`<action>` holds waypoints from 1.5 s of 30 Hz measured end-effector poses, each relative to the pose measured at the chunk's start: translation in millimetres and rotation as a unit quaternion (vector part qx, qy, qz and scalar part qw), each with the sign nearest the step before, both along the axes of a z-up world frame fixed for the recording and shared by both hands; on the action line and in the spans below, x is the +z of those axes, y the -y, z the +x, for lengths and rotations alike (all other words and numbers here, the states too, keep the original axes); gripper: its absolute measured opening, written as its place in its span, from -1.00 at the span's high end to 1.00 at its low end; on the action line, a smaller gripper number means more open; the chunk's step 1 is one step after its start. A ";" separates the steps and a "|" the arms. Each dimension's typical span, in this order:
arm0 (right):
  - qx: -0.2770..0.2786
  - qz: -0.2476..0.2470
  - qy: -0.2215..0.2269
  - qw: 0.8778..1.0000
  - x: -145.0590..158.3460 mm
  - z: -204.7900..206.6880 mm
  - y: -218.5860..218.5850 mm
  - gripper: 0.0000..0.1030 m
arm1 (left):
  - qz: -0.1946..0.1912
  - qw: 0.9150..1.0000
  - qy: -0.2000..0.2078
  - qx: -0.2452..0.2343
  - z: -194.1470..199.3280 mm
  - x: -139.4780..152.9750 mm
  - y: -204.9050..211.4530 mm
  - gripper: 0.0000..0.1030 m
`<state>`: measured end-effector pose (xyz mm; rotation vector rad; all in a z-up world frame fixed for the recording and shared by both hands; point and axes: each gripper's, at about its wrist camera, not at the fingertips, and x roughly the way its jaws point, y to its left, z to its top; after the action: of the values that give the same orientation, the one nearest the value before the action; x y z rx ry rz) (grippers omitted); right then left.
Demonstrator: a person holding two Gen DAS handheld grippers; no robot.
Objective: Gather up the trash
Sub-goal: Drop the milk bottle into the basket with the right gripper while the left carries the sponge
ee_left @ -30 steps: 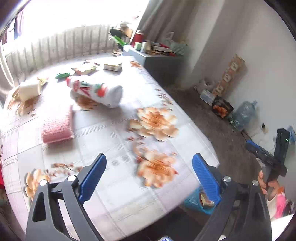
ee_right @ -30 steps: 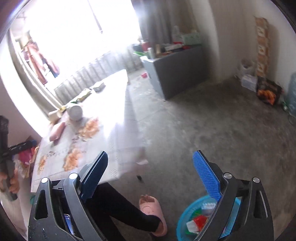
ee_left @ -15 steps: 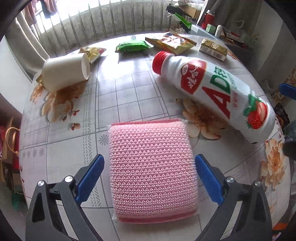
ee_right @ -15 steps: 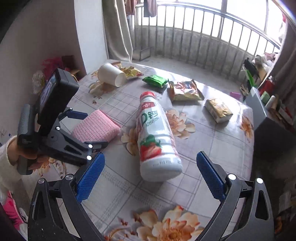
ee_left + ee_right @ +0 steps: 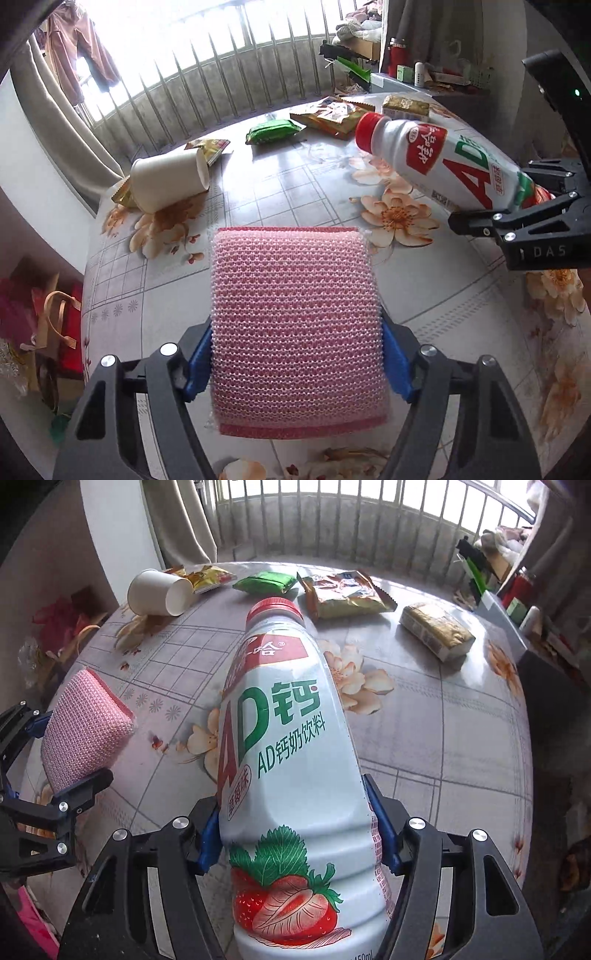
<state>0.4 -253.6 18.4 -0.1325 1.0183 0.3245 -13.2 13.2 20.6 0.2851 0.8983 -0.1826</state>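
Observation:
A pink knitted sponge (image 5: 295, 295) lies on the flowered table (image 5: 288, 192), between the blue pads of my left gripper (image 5: 295, 356). The jaws are closing and both pads touch its sides. A white "AD" milk-drink bottle (image 5: 288, 738) with a red cap and a strawberry picture sits between the pads of my right gripper (image 5: 295, 830). Those jaws are also closing, and the pads press on its lower body. In the left wrist view the bottle (image 5: 443, 162) is at the right with the right gripper (image 5: 517, 210) on its base.
A tipped white paper cup (image 5: 170, 177), a green packet (image 5: 273, 131), an orange snack bag (image 5: 343, 594) and a gold packet (image 5: 436, 635) lie further back on the table. Railings and curtains stand behind. Gift bags (image 5: 48, 325) sit on the floor to the left.
Both grippers moved in and down over the table. The left jaws narrowed onto the pink sponge. The right jaws narrowed onto the bottle, which now fills the right wrist view.

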 end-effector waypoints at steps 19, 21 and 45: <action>-0.296 0.088 0.106 0.945 29.2 -330.1 200.3 -0.22 | -0.039 0.968 0.072 -0.237 -186.5 92.6 166.1 -0.44; -0.363 0.080 0.069 0.926 3.4 -373.2 225.5 -0.22 | -0.051 0.959 0.062 -0.273 -206.0 89.8 188.9 -0.44; -0.507 0.028 -0.371 0.778 -383.5 -360.8 291.0 -0.71 | -0.055 0.907 -0.097 -0.406 -253.3 -5.5 306.4 -0.46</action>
<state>-360.4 -544.7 -365.1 0.6536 1.6980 -0.6527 -266.5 -293.2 15.1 0.5341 0.9177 -1.0479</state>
